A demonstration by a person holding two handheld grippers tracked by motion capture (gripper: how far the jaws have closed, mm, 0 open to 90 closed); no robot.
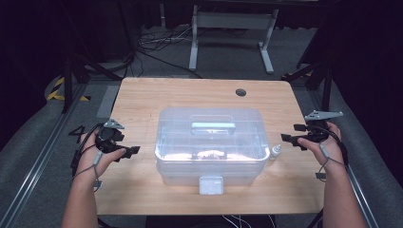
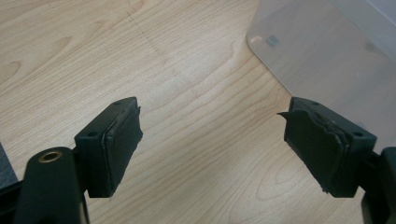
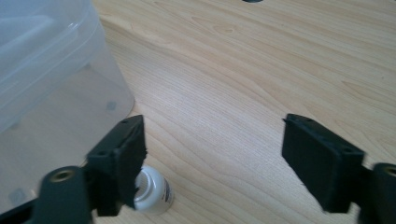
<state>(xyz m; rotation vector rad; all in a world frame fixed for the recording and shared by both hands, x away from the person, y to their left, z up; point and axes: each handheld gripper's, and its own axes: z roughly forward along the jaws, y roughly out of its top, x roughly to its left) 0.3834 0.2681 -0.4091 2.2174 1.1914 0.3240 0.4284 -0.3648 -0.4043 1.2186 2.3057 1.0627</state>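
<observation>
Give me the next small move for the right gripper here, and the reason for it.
Probably ease the right gripper toward the small white bottle and bring the open jaws around it. The bottle stands upright on the table just beside the clear lidded box, nearest that gripper, and nothing is held yet; the box's front latch looks shut.

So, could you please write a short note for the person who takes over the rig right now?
Left tool: open, nothing in it, held over the table to the left of the box.
Right tool: open, nothing in it, held to the right of the box.
Clear plastic box: middle of the table, lid on, front latch facing the person.
Small white bottle: upright on the table by the box's right side, just ahead of the right tool.
Done: nothing visible yet.
Left: probably opening the box and putting the bottle in.
</observation>
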